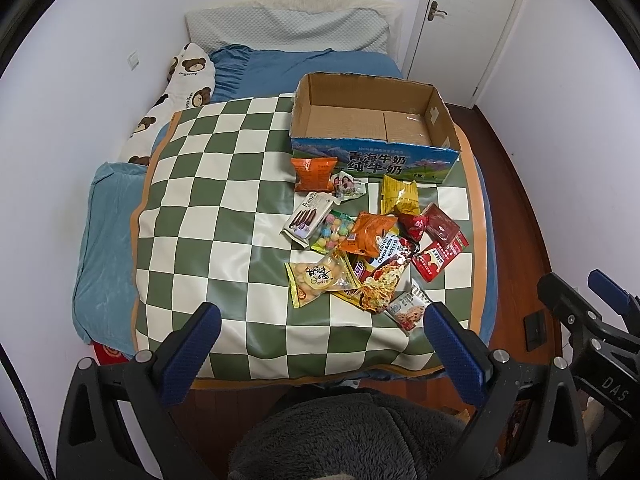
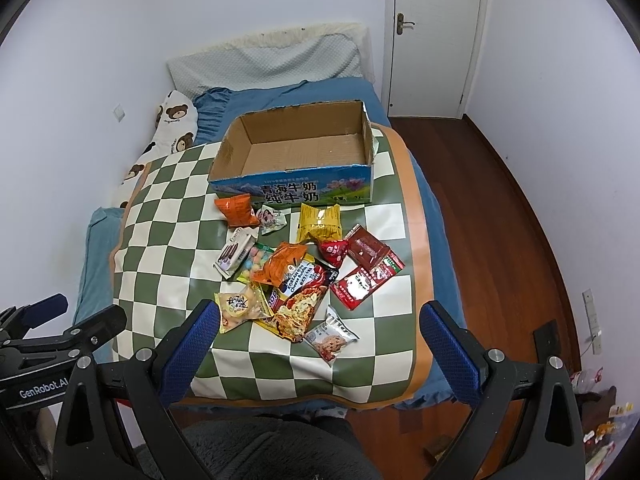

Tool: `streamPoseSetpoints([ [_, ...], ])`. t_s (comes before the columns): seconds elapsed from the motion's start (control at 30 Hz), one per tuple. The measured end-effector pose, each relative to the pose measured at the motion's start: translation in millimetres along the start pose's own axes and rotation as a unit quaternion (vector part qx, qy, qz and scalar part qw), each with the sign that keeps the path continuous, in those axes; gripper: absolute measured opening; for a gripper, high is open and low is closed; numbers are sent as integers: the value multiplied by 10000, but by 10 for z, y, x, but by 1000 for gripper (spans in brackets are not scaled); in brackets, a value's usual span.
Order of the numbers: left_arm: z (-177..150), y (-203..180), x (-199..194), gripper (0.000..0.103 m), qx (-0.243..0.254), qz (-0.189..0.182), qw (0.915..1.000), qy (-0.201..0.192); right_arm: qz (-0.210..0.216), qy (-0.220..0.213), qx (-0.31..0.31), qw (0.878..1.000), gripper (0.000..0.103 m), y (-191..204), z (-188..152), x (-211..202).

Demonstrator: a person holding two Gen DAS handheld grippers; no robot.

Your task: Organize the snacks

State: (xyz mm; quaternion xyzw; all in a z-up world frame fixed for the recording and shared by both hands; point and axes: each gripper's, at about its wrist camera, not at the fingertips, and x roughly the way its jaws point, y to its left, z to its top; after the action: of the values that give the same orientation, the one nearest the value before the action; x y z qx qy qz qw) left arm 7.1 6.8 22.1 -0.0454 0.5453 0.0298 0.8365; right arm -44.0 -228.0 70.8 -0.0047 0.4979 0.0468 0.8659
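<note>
Several snack packets lie in a loose pile point(image 1: 368, 248) point(image 2: 304, 272) on a green-and-white checked mat. Among them are an orange bag point(image 1: 314, 174), a yellow bag point(image 1: 400, 194) and a noodle packet point(image 1: 386, 280). Behind the pile stands an open cardboard box point(image 1: 372, 148) point(image 2: 294, 188) with a blue printed front and nothing inside. My left gripper point(image 1: 320, 316) hangs open over the mat's near edge, short of the pile. My right gripper point(image 2: 320, 316) is open too, just before the nearest packet point(image 2: 330, 338). Neither holds anything.
The mat point(image 1: 224, 200) covers a bed with blue bedding, a bear-print pillow point(image 1: 188, 80) at the far left and a wall along the left. Wooden floor point(image 2: 500, 220) and a closed white door point(image 2: 436, 32) lie to the right. A grey-clad lap point(image 1: 352, 432) is below the grippers.
</note>
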Motion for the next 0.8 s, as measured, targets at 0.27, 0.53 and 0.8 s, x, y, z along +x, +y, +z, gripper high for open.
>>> streamPoseSetpoints([
  [0.27, -17, -5, -6, 103, -12, -10, 10000, -13, 11, -9, 15, 10000, 102, -21, -18, -8],
  [0.53, -82, -32, 101, 103, -60, -41, 10000, 61, 57, 78, 124, 9999, 102, -42, -38, 34],
  [0.8, 49, 50, 663, 103, 103, 262, 9996, 37, 264, 455, 629, 9966, 102, -212, -58, 715],
])
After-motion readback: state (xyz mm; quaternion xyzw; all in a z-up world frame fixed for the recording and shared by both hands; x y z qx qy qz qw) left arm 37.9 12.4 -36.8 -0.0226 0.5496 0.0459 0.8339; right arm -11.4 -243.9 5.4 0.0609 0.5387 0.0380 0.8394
